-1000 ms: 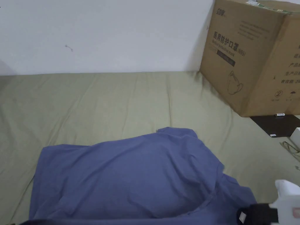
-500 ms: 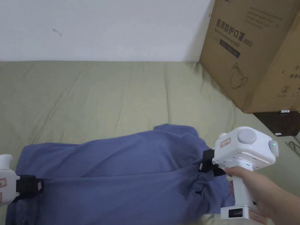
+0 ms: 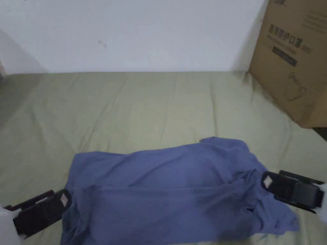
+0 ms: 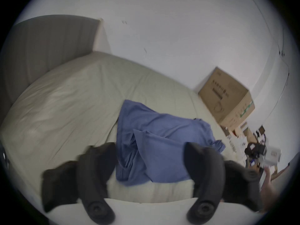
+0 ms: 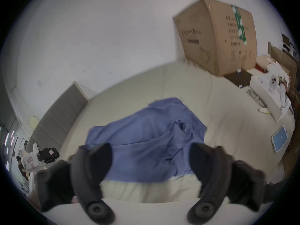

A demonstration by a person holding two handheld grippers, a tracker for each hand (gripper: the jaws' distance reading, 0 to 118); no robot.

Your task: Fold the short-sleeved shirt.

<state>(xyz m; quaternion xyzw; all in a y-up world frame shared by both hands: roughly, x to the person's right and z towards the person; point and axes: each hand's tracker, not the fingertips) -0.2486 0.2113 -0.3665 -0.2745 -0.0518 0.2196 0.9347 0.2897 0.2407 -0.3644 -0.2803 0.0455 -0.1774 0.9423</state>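
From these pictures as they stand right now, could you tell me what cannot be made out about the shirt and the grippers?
- Shirt: in the head view the bottom edge cuts off its near hem; folds hide the sleeves and collar.
- Left gripper: the head view's corner cuts off its body; its own view shows the jaws apart.
- Right gripper: the right edge cuts off its body.
- Cardboard box: print blurred.

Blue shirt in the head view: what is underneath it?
The blue shirt lies crumpled on the olive bedsheet, which shows all around it. Whether anything else sits beneath the fabric cannot be seen; the cloth covers that area.
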